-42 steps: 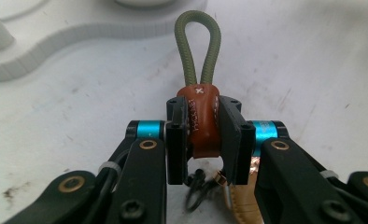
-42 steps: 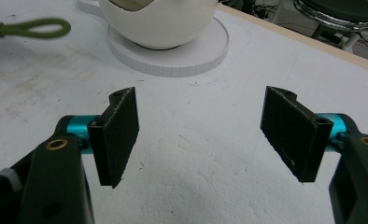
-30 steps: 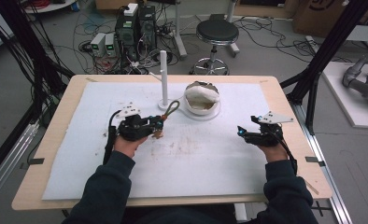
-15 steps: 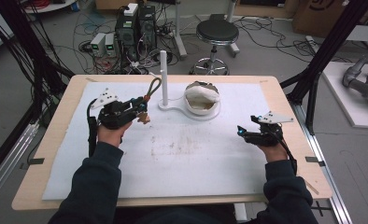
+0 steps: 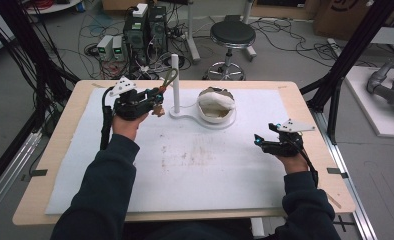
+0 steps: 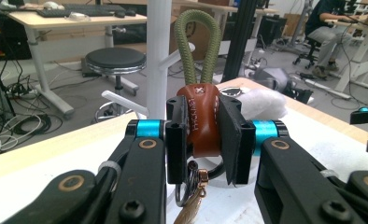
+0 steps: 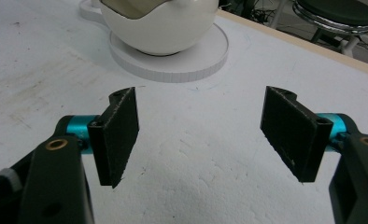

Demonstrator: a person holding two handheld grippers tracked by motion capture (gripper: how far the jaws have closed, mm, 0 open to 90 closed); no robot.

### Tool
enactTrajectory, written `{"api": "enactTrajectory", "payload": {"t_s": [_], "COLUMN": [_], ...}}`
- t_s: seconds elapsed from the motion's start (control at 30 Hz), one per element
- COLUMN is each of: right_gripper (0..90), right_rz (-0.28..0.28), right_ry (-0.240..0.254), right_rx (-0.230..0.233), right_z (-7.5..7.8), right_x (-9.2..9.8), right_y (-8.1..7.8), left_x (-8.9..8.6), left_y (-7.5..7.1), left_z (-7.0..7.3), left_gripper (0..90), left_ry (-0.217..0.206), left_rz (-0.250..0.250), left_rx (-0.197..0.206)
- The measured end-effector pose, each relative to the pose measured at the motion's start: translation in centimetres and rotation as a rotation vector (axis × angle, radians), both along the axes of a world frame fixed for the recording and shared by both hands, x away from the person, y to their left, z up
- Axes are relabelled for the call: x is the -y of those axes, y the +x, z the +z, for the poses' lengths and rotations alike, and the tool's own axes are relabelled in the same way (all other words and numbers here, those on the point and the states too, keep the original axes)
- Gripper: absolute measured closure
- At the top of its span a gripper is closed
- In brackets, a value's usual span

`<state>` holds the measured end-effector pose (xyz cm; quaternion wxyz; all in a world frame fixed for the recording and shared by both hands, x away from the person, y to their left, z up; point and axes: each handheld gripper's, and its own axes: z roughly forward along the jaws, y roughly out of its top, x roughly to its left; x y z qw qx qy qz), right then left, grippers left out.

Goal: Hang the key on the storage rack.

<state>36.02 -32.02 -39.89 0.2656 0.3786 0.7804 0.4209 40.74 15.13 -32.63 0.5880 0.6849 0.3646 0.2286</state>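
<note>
The left gripper (image 5: 155,100) sits up around 11 o'clock on the white foam-covered table (image 5: 135,200), lifted off the mat, jaws clamped tight on a brown leather key fob with an olive-green rope loop (image 6: 200,70) (metal rings dangle under it). The loop pokes up just beside the tall white peg stand (image 5: 175,80). A cream round bowl with crumpled white stuff inside (image 5: 216,104) is at 12 o'clock. The right gripper (image 5: 263,143) rests near 3 o'clock, jaws spread wide, holding nothing.
</note>
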Motion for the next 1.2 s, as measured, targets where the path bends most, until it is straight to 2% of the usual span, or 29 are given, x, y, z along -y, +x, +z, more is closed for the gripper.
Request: {"api": "enactTrajectory", "payload": {"t_s": [0.13, 0.27, 0.43, 0.57, 0.6, 0.63, 0.7, 0.8, 0.93, 0.97, 1.03, 1.13, 1.2], "right_gripper": [28.4, 28.4, 28.4, 28.4, 28.4, 28.4, 28.4, 28.4, 28.4, 28.4, 28.3, 28.3, 28.3], "right_rz": [0.000, 0.000, 0.003, 0.001, 0.001, 0.001, 0.002, 0.001, 0.002, 0.000, 0.002, 0.010, 0.010], "right_ry": [0.009, 0.006, 0.000, 0.004, -0.001, -0.001, 0.001, 0.003, 0.003, 0.001, 0.000, -0.004, -0.002], "right_rx": [-0.002, -0.005, -0.003, -0.003, -0.002, -0.004, -0.004, -0.006, -0.003, -0.006, -0.005, -0.001, 0.003], "right_z": [0.0, 0.0, 0.0, 0.0, 0.0, 0.0, 0.0, 0.0, 0.0, 0.0, 0.0, -0.1, -0.1], "right_x": [0.0, -0.1, -0.1, -0.1, 0.0, 0.0, 0.0, 0.0, 0.0, 0.0, 0.0, -0.1, -0.1], "right_y": [0.0, 0.0, 0.0, 0.0, 0.0, 0.0, 0.0, -0.1, -0.1, -0.1, 0.0, 0.0, 0.0], "left_x": [0.3, 0.8, 1.3, 1.5, 1.5, 1.4, 1.1, 0.4, -1.1, -1.4, -2.0, -3.0, -3.6], "left_y": [0.6, 1.2, 2.0, 2.3, 2.3, 2.3, 2.0, 1.5, 0.5, 0.2, -0.5, -1.7, -2.3], "left_z": [-0.6, -1.3, -2.4, -3.0, -3.0, -3.1, -3.6, -4.6, -5.7, -6.0, -6.3, -6.8, -7.2], "left_gripper": [73.2, 73.1, 72.5, 66.2, 58.1, 50.4, 48.1, 47.8, 42.5, 38.0, 35.0, 20.3, 19.8], "left_ry": [0.039, 0.068, 0.084, 0.092, 0.097, 0.093, 0.084, 0.066, 0.012, -0.001, -0.022, -0.034, -0.031], "left_rz": [0.034, 0.044, 0.059, 0.066, 0.070, 0.073, 0.074, 0.075, 0.061, 0.053, 0.032, 0.007, -0.009], "left_rx": [-0.028, -0.061, -0.107, -0.136, -0.142, -0.167, -0.162, -0.177, -0.174, -0.167, -0.152, -0.110, -0.080]}}
